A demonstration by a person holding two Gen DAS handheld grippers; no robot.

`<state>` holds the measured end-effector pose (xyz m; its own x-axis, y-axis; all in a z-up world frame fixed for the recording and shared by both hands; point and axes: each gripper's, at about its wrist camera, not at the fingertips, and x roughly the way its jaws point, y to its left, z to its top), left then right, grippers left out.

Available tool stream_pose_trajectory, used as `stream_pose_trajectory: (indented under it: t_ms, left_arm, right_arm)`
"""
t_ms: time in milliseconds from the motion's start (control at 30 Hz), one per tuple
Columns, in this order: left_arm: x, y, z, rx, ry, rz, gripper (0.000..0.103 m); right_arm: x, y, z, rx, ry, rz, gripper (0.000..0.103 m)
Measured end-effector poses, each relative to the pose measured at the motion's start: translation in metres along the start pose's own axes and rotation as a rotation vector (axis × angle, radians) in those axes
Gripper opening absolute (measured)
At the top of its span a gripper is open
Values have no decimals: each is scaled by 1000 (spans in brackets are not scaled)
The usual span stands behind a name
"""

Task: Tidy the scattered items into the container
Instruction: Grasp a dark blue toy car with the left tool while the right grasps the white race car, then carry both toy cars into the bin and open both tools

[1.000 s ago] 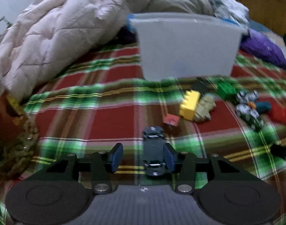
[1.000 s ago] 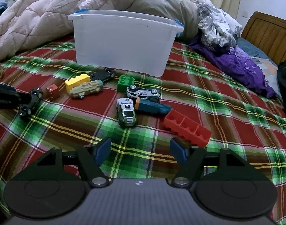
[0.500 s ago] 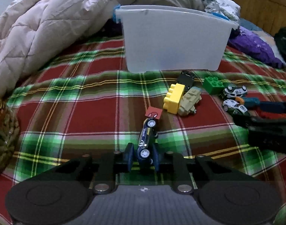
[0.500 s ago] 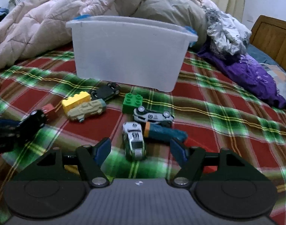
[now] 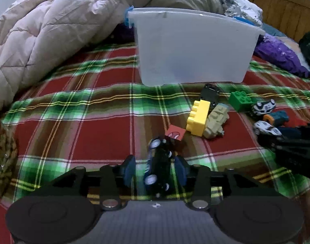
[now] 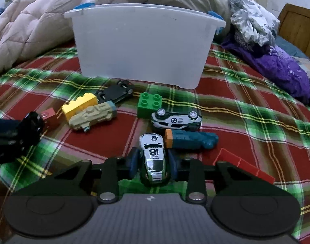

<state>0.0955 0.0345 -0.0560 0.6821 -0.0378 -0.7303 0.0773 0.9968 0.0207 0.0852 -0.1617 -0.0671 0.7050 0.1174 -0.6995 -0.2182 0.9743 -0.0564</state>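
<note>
My left gripper (image 5: 155, 171) is shut on a dark blue toy car (image 5: 158, 162), tilted on its side above the plaid blanket. My right gripper (image 6: 153, 163) has its pads around the white number 18 car (image 6: 153, 156), which lies on the blanket. The white plastic bin (image 6: 140, 46) stands behind the toys and also shows in the left wrist view (image 5: 193, 48). Scattered in front of it are a yellow brick (image 6: 79, 105), a tan vehicle (image 6: 92, 117), a black car (image 6: 115, 91), a green brick (image 6: 149, 104), a white 69 car (image 6: 176, 120), a teal toy (image 6: 190, 140) and a red brick (image 6: 244, 167).
A small red block (image 5: 175, 133) lies just ahead of the left gripper. A pink quilt (image 5: 53, 24) is piled at the left and back. Purple cloth (image 6: 277, 67) and a wooden headboard (image 6: 299, 26) lie at the right. A woven object (image 5: 2, 158) sits at far left.
My left gripper closed on the dark blue car and lifted it. My right gripper moved forward and closed its fingers around the number 18 car.
</note>
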Motion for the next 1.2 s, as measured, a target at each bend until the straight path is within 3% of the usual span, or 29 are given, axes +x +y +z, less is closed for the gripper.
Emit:
stream_pose_trajectory:
  t_ms: [67,267,433,567,767,1000,1200]
  left_arm:
    - [1,3,0,-22,0,-18,33]
    - [-13,-1,-2,-23,-11,-33,33]
    - [-41,-16,9,25,-75,-34,33]
    - [-58,-35,26,107,-143,24,33]
    - [-77,-47,62,138,-217,13,33]
    - [-91,-54,104,175,-319,42,33]
    - [-77,-44,135,139,-328,76,33]
  right_arm:
    - [-3,-2,0,8,2,7,35]
    - [-18,-6,-9,18,6,13,33]
    - [-33,-9,-9,22,3,-2,33]
    - [-47,-16,-1,20,-31,-24,33]
    - [-65,-25,25,13,-88,-50,33]
    - [-81,-37,77,35,-196,-77,33]
    - [-81,-41,115,31,-258,-101,33]
